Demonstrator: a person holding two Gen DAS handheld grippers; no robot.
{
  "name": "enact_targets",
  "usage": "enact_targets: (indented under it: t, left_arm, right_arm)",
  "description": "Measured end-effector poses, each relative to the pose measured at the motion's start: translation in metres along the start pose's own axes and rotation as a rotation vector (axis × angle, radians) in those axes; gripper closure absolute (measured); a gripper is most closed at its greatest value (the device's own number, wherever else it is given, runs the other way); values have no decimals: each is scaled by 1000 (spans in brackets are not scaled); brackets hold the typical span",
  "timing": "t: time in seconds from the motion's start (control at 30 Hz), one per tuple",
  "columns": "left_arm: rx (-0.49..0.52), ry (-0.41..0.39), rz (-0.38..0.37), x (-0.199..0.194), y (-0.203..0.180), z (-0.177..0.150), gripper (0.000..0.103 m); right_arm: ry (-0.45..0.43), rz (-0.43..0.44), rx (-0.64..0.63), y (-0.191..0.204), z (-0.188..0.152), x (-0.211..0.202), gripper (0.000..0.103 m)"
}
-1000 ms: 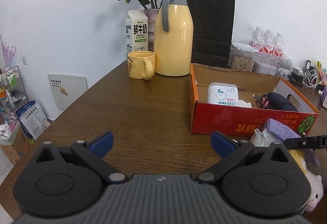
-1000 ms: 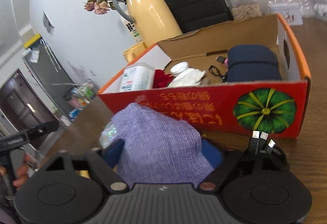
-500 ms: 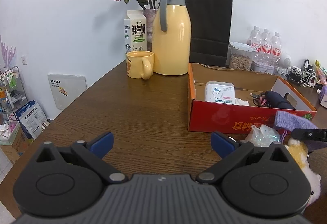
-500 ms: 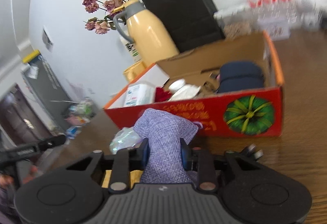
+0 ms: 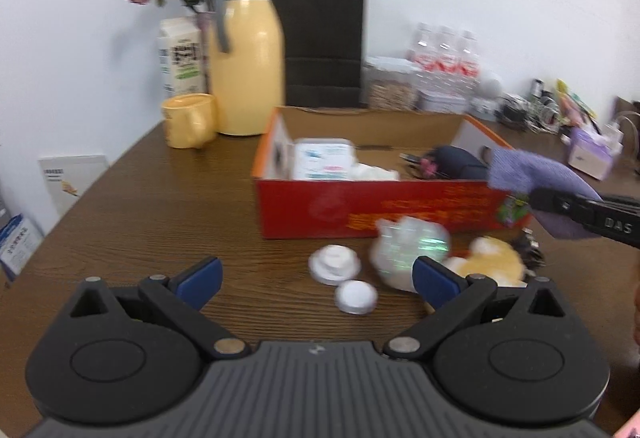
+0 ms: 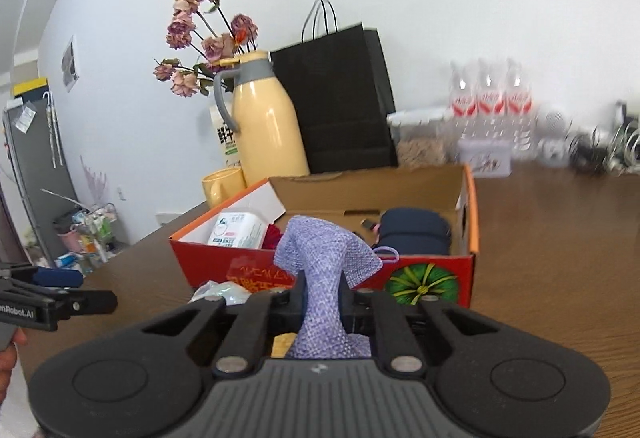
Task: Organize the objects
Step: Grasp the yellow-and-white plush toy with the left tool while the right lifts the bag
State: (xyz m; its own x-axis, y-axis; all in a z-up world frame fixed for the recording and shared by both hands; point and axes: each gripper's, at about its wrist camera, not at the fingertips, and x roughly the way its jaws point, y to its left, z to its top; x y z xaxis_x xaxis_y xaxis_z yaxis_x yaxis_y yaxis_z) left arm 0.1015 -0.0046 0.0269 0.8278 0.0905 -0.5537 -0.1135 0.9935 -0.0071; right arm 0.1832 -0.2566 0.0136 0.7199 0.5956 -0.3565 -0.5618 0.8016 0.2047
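A purple knitted cloth (image 6: 324, 258) is pinched in my right gripper (image 6: 322, 302), whose jaws are closing the last bit onto it. The cloth hangs in the air just in front of the red cardboard box (image 6: 432, 274). The left wrist view shows that cloth (image 5: 528, 174) at the box's (image 5: 360, 206) right front corner. My left gripper (image 5: 316, 278) stands open over the table, nothing between its fingers. Before it lie two white lids (image 5: 334, 264), a crinkly clear bag (image 5: 408, 246) and a yellow plush toy (image 5: 488, 264). The box holds a white container (image 5: 324, 160) and a dark blue pouch (image 5: 460, 164).
Behind the box stand a yellow thermos (image 5: 248, 78), a yellow mug (image 5: 190, 120), a milk carton (image 5: 180, 58), a black paper bag (image 5: 324, 38) and water bottles (image 5: 444, 54). A purple tissue box (image 5: 592, 154) and cables sit far right. Bare wood lies left of the box.
My right gripper closed on the purple cloth and lifted it off the plush toy to box-rim height. The left view swung right, bringing the lids, bag and toy into sight.
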Motion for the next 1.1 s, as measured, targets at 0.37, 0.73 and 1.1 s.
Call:
enact_targets:
  t: [0.37, 0.73, 1.1]
  left_arm:
    - [-35, 181, -129, 27, -62, -1, 0]
    - [-83, 276, -59, 50, -93, -19, 0]
    - [-135, 273, -59, 49, -87, -24, 51]
  right_arm:
    - [-71, -74, -89, 5, -4, -30, 95]
    - [-86, -84, -98, 0, -16, -37, 95]
    - [-80, -86, -111, 0, -20, -36, 95]
